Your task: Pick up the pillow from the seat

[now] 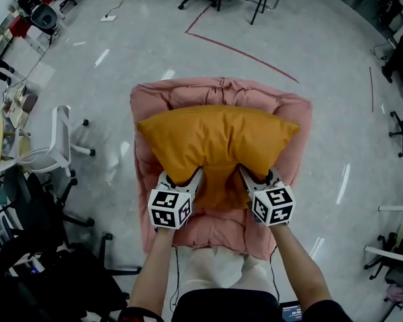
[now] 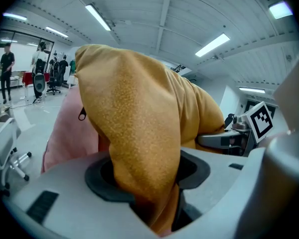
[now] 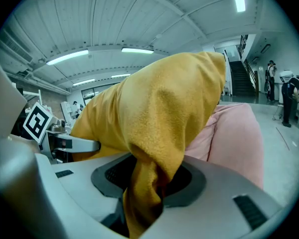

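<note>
Left gripper and right gripper are each pinching the near edge of the orange pillow, jaws narrow on bunched fabric. Pillow is sitting mid-frame over the pink seat; contact unclear.

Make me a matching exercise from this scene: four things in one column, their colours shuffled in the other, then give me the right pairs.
Things:
1. pillow
2. seat
3. swivel chair left of the seat
4. floor line beyond the seat

Colours:
A. red
B. pink
C. white
D. mustard yellow

Pairs: 1-D, 2-B, 3-C, 4-A
</note>
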`<state>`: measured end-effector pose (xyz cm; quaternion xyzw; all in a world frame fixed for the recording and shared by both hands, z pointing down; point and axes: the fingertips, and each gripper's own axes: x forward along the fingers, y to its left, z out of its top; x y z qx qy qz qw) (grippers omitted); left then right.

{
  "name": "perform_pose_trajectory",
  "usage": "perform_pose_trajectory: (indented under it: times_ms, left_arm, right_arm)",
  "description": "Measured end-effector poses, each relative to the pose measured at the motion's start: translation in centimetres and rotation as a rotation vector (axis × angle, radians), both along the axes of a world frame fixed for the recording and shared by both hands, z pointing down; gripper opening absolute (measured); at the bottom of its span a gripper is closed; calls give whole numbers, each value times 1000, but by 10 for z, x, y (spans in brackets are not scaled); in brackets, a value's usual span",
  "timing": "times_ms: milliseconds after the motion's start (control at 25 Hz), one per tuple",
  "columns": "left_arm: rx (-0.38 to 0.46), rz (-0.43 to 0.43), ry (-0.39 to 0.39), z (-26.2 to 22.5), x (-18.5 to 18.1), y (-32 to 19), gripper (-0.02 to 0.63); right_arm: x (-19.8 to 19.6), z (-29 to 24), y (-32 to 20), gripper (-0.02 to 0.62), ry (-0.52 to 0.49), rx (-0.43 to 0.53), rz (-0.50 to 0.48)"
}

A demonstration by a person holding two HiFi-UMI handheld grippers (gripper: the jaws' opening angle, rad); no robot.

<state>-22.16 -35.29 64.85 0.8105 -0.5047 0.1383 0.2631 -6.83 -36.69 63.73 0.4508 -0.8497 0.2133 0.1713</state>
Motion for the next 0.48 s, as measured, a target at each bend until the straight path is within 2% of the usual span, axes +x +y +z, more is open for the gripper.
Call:
perform_pose_trajectory:
  times_ms: [480]
  left_arm:
    - [35,-54,-27,-54,3,32,229]
  right_arm:
    - [3,-49,24,176,-33,35,-52]
